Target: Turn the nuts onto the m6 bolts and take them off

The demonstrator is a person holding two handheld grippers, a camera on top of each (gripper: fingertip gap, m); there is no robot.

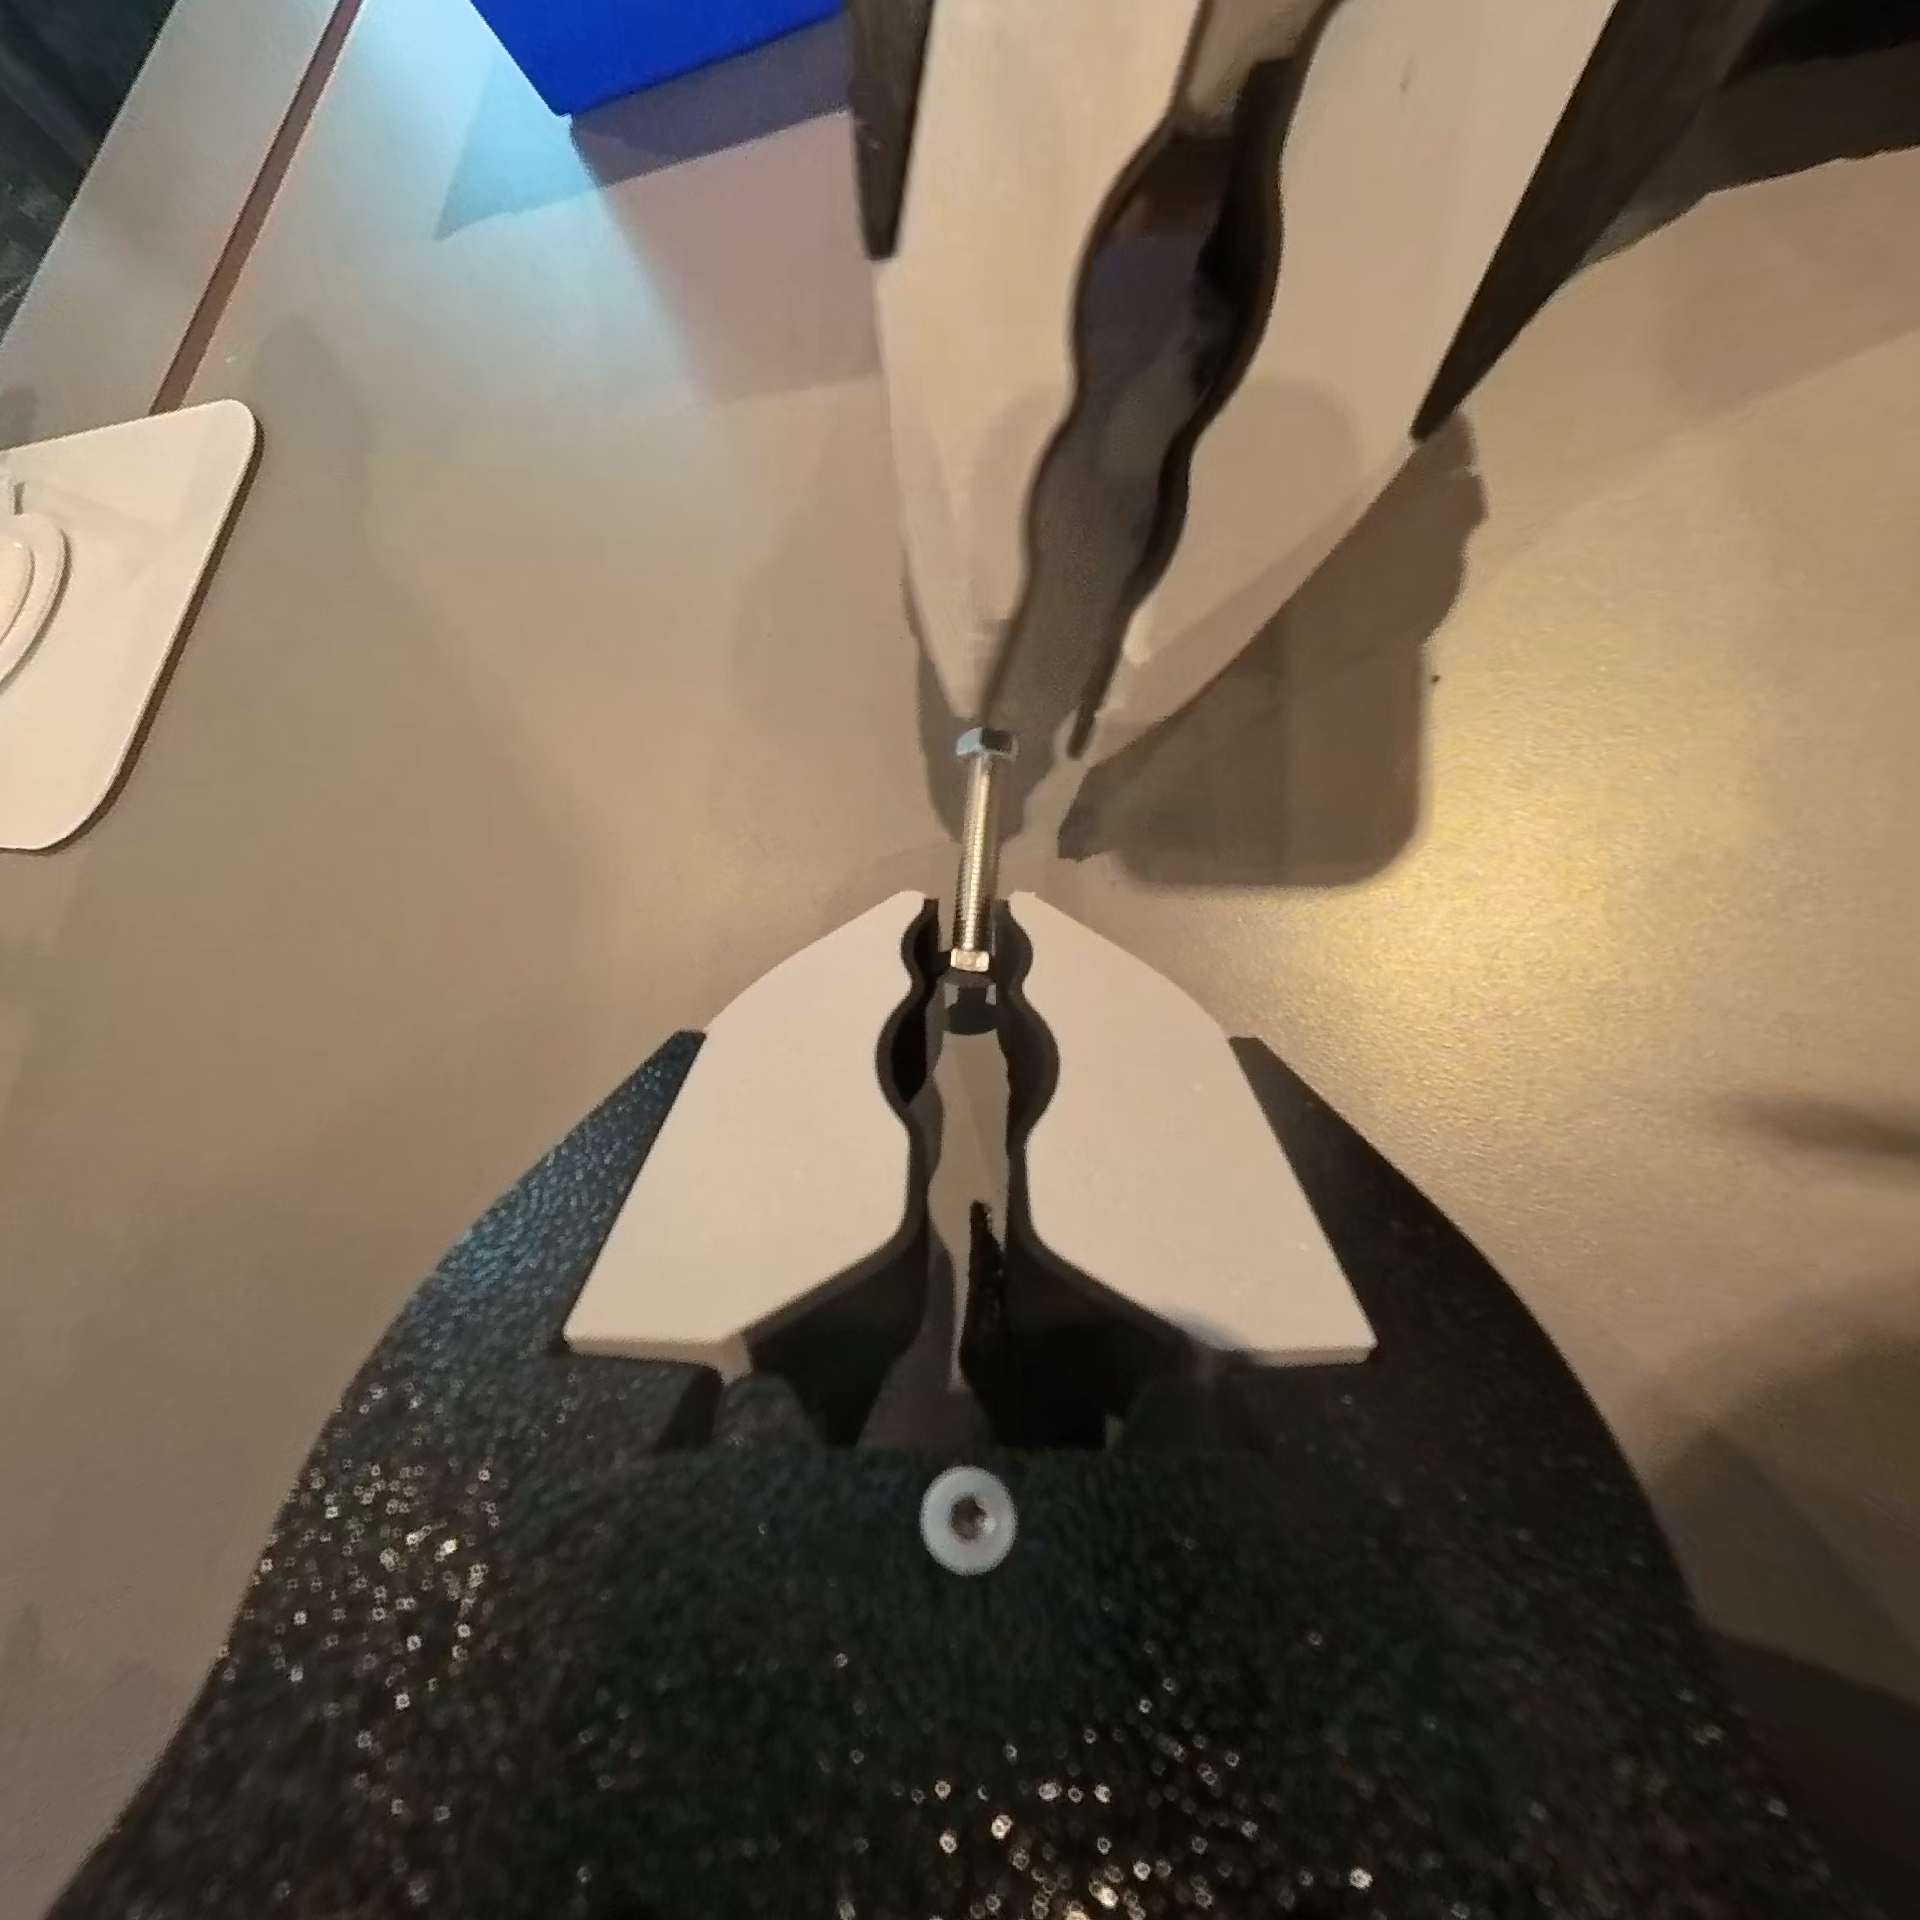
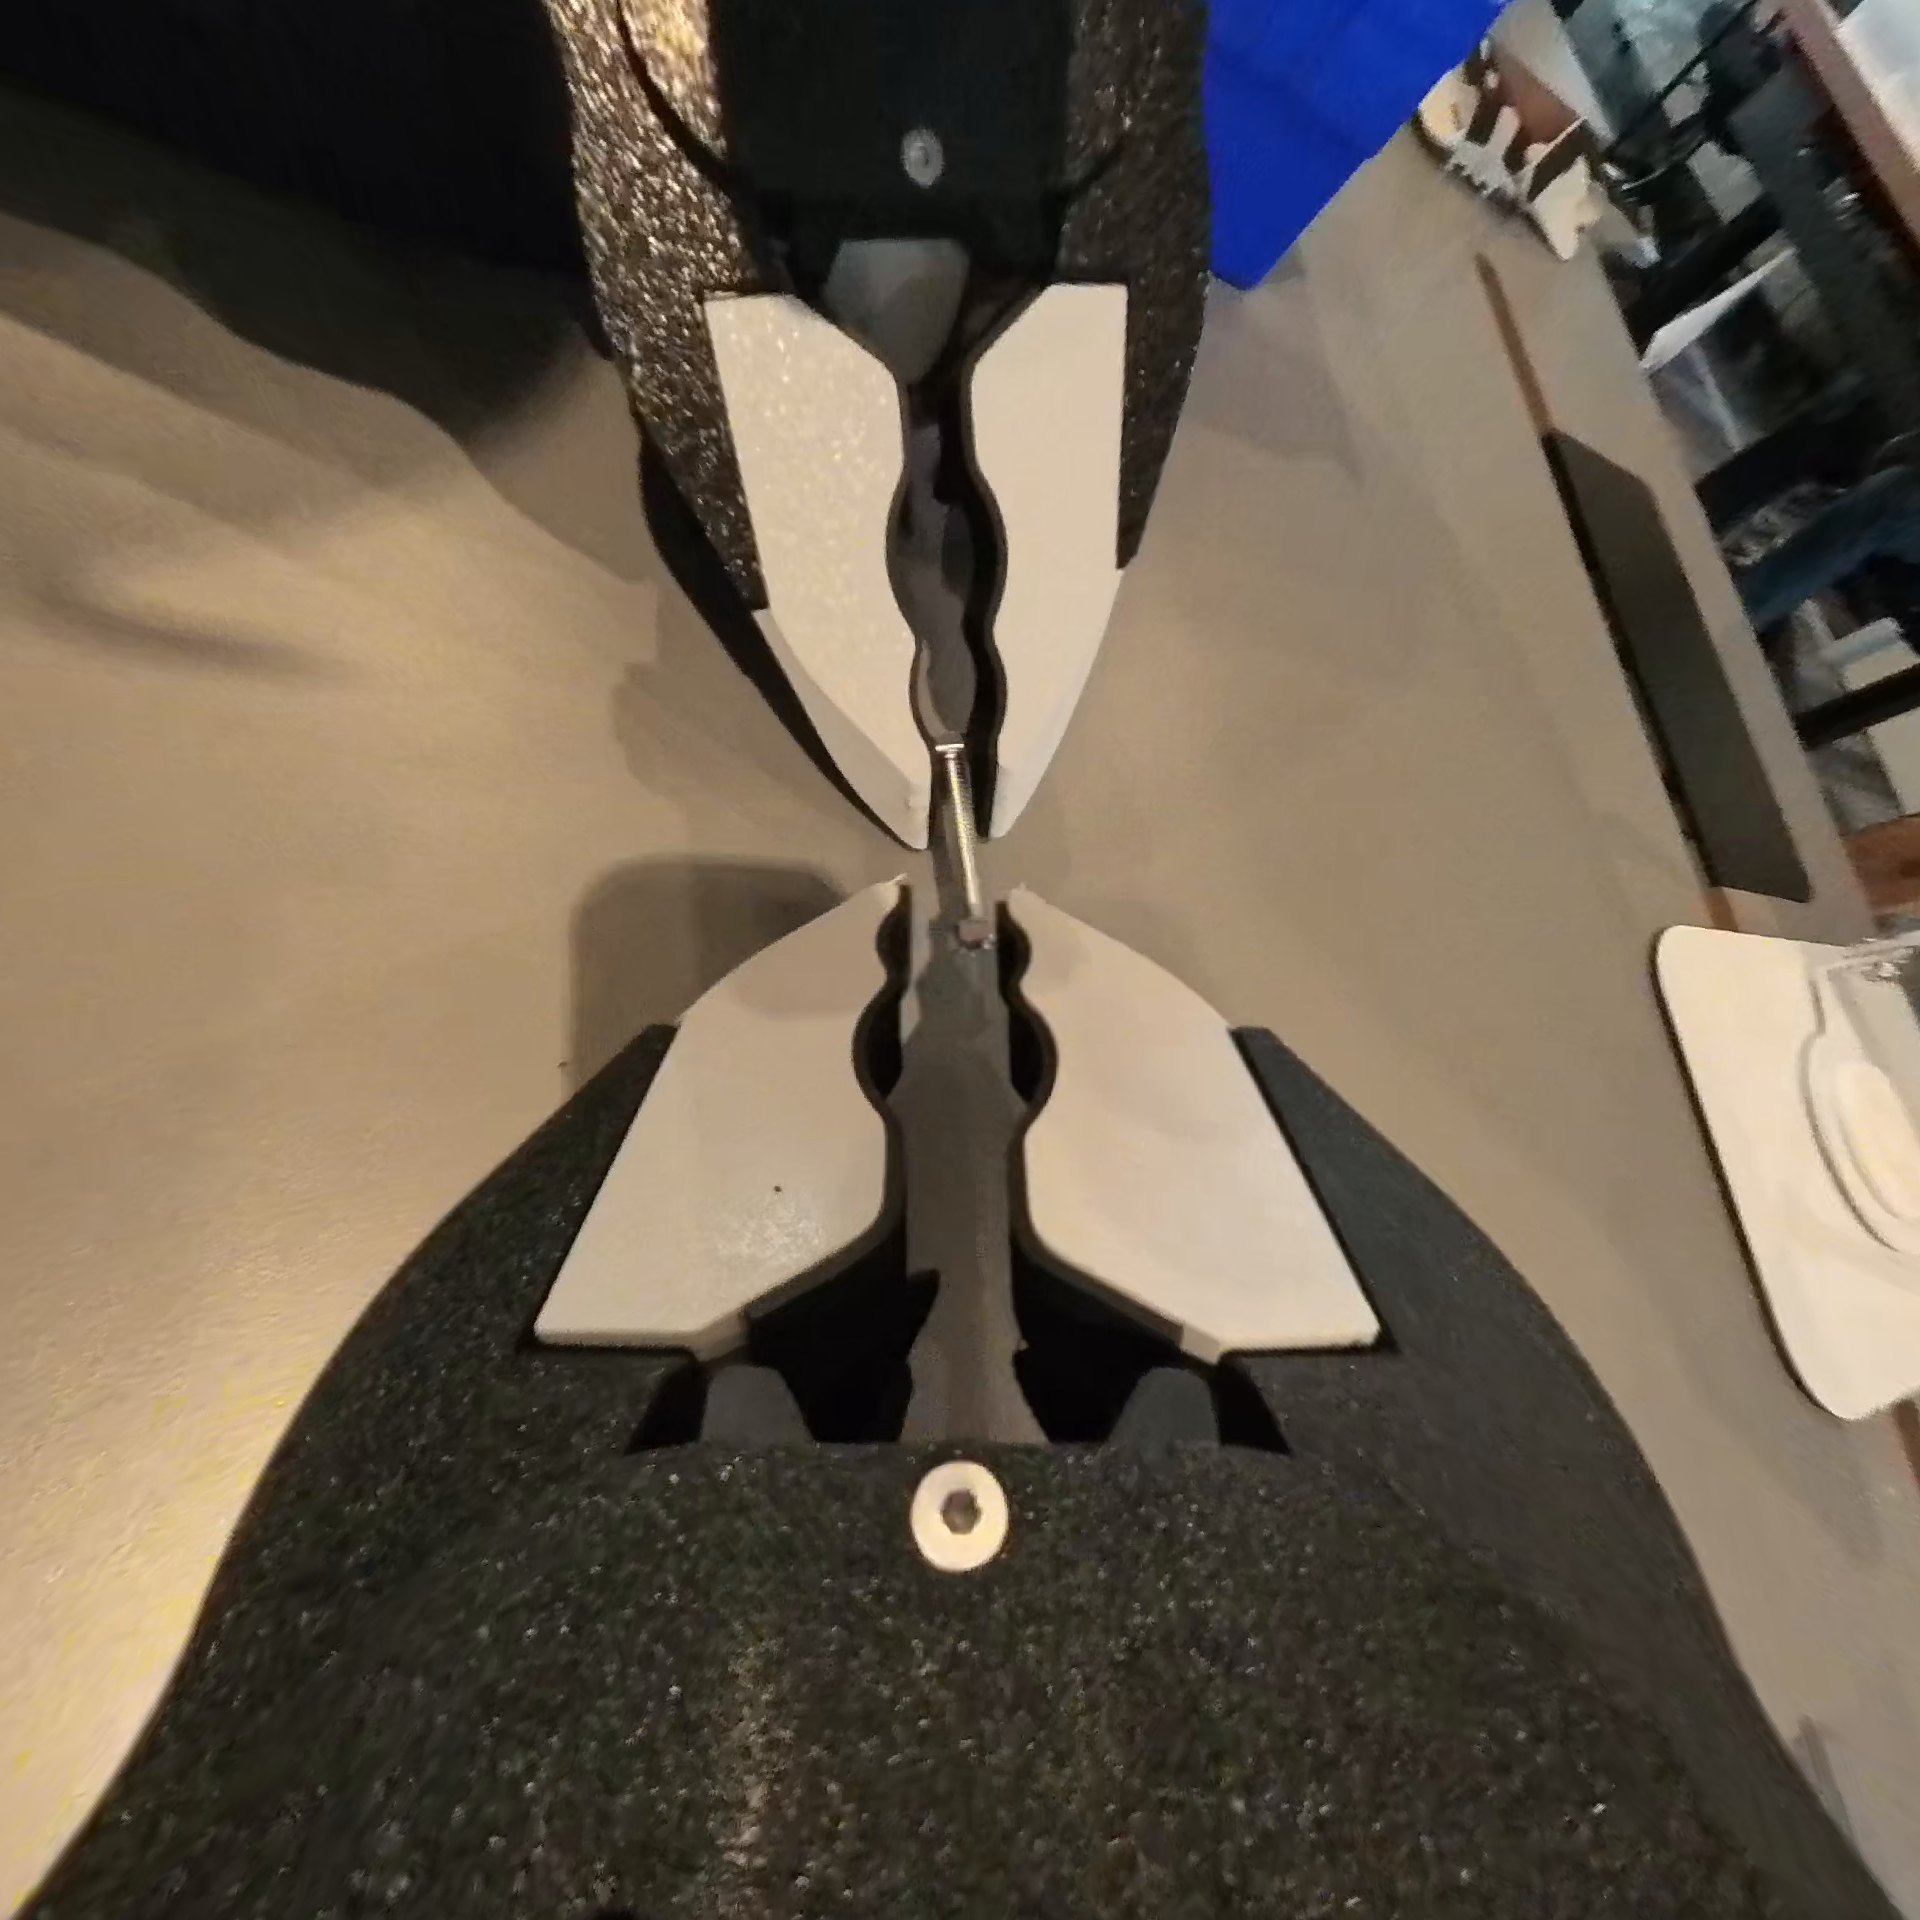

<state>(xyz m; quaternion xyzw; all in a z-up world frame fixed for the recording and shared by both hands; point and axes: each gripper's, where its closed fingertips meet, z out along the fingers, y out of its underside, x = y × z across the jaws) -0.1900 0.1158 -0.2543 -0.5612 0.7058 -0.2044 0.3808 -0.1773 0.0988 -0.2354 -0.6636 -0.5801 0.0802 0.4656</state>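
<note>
A silver M6 bolt [image 1: 975, 842] is held in the air above the beige table [image 1: 520, 727], between my two grippers, which face each other tip to tip. My left gripper [image 1: 971, 961] is shut on the bolt's near hex end, which looks like the head. My right gripper [image 1: 1003, 732] comes in from the top and is shut on the hex nut [image 1: 982, 743] at the far end of the thread. In the right wrist view my right gripper [image 2: 968, 930] pinches the nut [image 2: 971, 928], the bolt [image 2: 958, 831] runs away from it, and my left gripper [image 2: 951, 753] holds the other end.
A white square mat with a clear dish [image 1: 114, 613] lies at the left of the table; it also shows in the right wrist view [image 2: 1766, 1174]. A blue box [image 1: 665, 52] stands at the back. A black flat strip [image 2: 1673, 665] lies near the table's edge. Both grippers' tips are close together, under 4 cm apart.
</note>
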